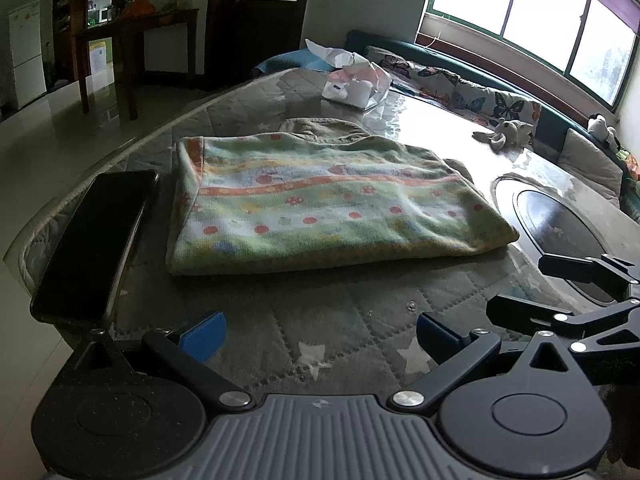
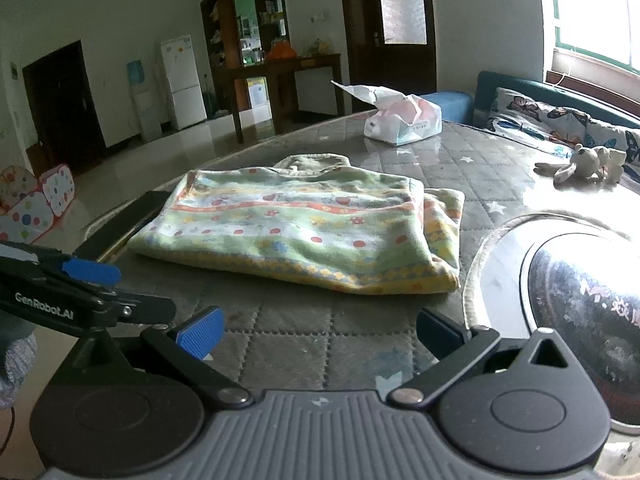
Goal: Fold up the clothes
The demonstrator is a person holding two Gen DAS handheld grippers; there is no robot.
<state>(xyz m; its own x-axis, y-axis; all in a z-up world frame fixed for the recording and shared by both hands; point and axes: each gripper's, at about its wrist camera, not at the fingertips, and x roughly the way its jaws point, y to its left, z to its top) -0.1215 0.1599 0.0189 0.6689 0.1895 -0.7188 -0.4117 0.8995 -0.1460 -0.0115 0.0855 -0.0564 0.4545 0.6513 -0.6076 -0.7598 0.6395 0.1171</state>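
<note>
Patterned fleece garment (image 1: 320, 200) lies folded on counter (image 1: 320, 332): soft, light, limp. Pinch doubled near hem corners. Both grippers' fingers (image 1: 202, 335) (image 2: 200, 334) spread, empty.

A folded garment (image 1: 320, 200), pale green with orange stripes and red dots, lies flat on the quilted table cover (image 1: 340, 344), just beyond the left gripper (image 1: 320, 338), whose blue-padded fingers stand wide apart over bare cover. A dark phone (image 1: 96, 240) lies close to the garment's left edge. The right gripper (image 1: 580, 292) reaches in from the near right, and a tissue pack (image 1: 356, 84) sits far behind.
</note>
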